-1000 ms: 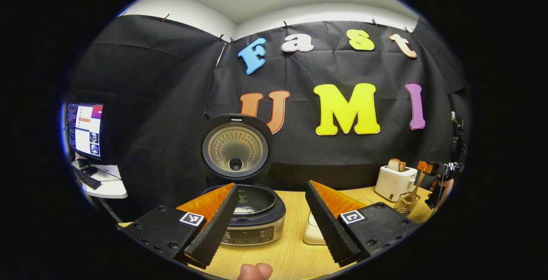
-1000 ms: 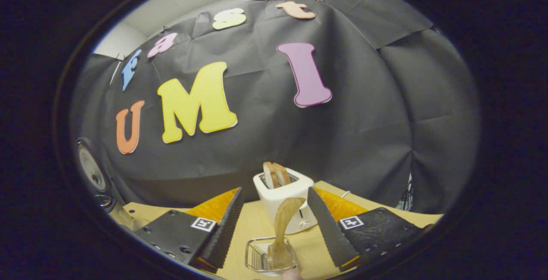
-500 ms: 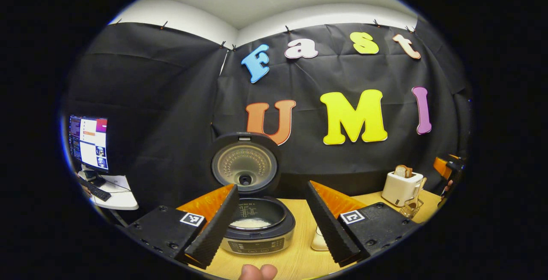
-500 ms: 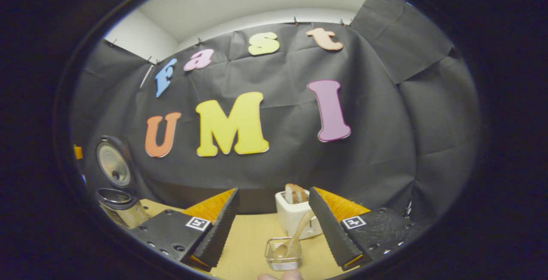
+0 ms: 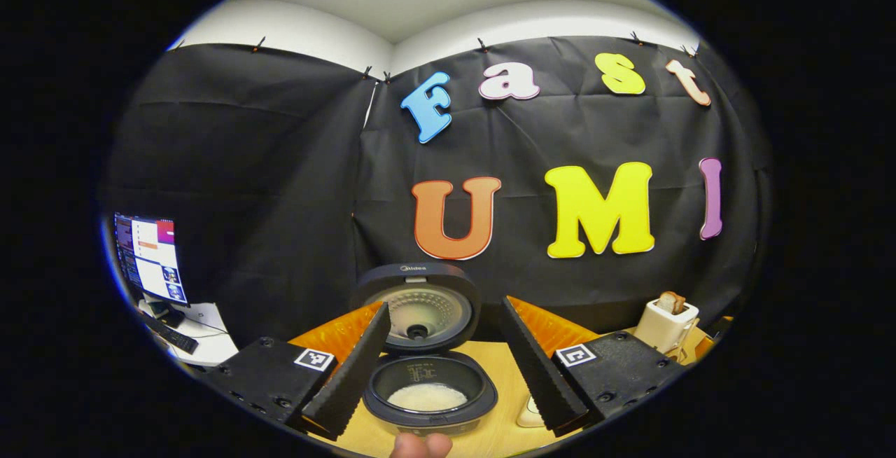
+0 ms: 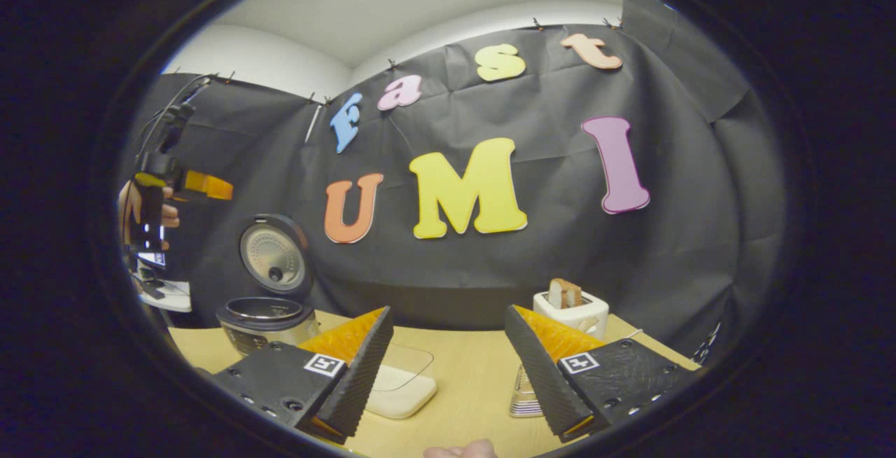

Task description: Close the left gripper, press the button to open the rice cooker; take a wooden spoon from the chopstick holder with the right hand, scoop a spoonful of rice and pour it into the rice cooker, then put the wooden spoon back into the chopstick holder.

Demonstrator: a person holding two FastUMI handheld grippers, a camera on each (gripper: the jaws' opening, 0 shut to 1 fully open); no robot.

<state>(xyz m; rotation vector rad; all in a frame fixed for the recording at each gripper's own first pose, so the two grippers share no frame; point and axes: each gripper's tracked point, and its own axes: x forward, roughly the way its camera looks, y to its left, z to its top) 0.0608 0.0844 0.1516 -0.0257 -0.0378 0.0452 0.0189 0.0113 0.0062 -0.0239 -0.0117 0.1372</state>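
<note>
The rice cooker (image 5: pixel 428 402) stands open with its lid (image 5: pixel 417 311) upright and white rice in the pot. My left gripper (image 5: pixel 444 402) hangs open above and in front of it, nothing between its fingers. In the right gripper view the cooker (image 6: pixel 266 314) is at the far left, with the left gripper (image 6: pixel 218 188) held in a hand high above it. My right gripper (image 6: pixel 448 402) is open and holds nothing. The wire chopstick holder (image 6: pixel 523 395) stands partly hidden behind its right finger (image 6: pixel 542 381). A clear container of rice (image 6: pixel 399 388) lies beside its left finger (image 6: pixel 357 381).
A white toaster (image 6: pixel 570 307) with bread stands at the back right of the wooden table (image 6: pixel 469 374); it also appears as the toaster (image 5: pixel 665 325) in the left gripper view. A monitor (image 5: pixel 150 258) on a side desk is far left. A thumb (image 5: pixel 420 444) shows at the bottom edge.
The right gripper has drawn back from the chopstick holder and swung left, leaving the spoon in the holder. The left gripper has risen and now looks down into the pot.
</note>
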